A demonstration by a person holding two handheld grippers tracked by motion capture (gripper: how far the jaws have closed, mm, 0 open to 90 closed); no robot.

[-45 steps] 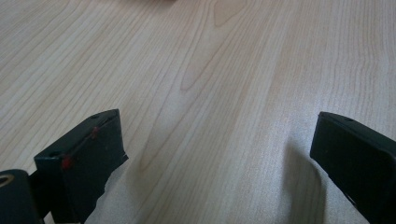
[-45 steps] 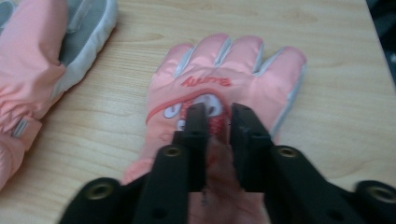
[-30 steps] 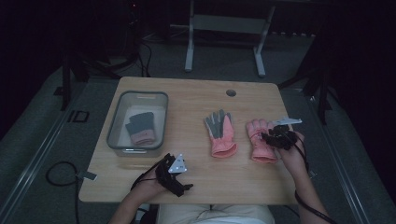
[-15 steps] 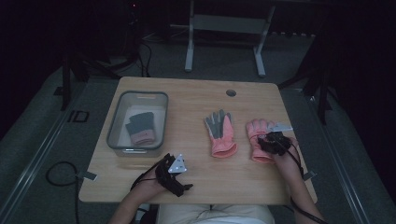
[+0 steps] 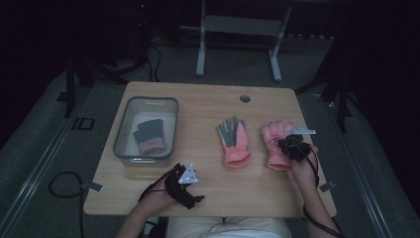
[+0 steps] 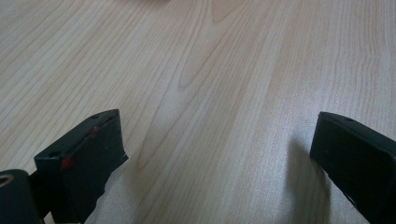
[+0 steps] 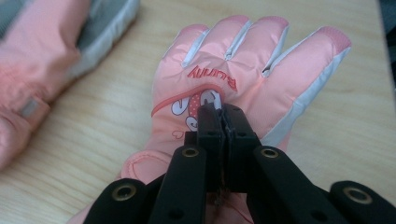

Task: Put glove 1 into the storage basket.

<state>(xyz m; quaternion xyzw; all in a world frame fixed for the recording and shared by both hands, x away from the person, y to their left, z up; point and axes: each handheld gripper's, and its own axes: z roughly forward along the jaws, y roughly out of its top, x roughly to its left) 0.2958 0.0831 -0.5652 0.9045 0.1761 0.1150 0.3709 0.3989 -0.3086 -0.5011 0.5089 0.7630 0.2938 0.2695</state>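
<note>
Two pink gloves lie on the wooden table. The left glove shows its grey palm, and it also appears at the left edge of the right gripper view. The right glove lies back up, with a "Bunny" print. My right gripper is shut, pinching the fabric on that glove's back. Near the table's front edge, my left gripper is open over bare wood with nothing between its jaws.
A grey bin stands at the left of the table with a dark and pink glove inside. There is a round hole in the tabletop near the far edge. Bare wood lies between the bin and the gloves.
My right gripper has shifted slightly left and settled on the back of the right glove. The left gripper has not moved.
</note>
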